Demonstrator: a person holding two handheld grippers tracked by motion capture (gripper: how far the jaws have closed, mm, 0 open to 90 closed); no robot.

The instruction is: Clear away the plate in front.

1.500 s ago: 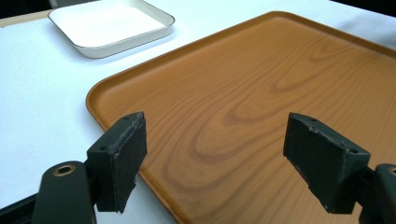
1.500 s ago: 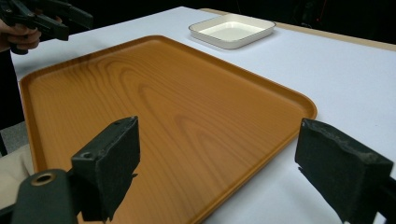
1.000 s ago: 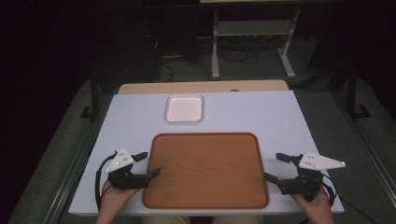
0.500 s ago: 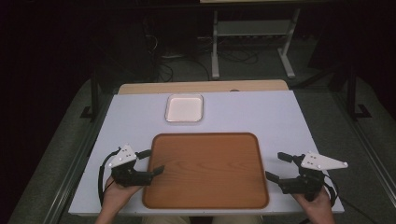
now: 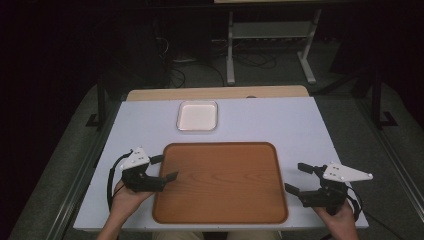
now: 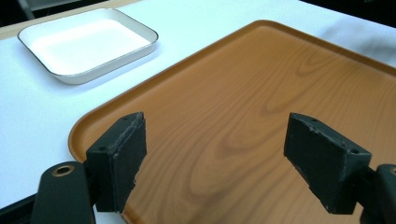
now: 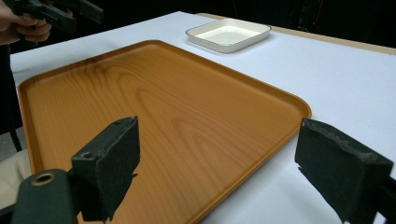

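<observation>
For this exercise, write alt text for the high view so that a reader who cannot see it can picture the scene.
A wooden tray lies on a white table, flanked by two hand-held grippers with open jaws: the left gripper reaches over the tray's left edge, the right gripper sits just off its right edge. A small white dish rests beyond the tray.

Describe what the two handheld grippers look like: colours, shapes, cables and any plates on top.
Both the left gripper and the right gripper have black bodies with two black, blocky jaws whose pad edges look rough. Each carries a pale grey three-cornered plate on top, dotted with small holes. A black cable loops from each. The forearms are bare, with no sleeves visible.
</observation>
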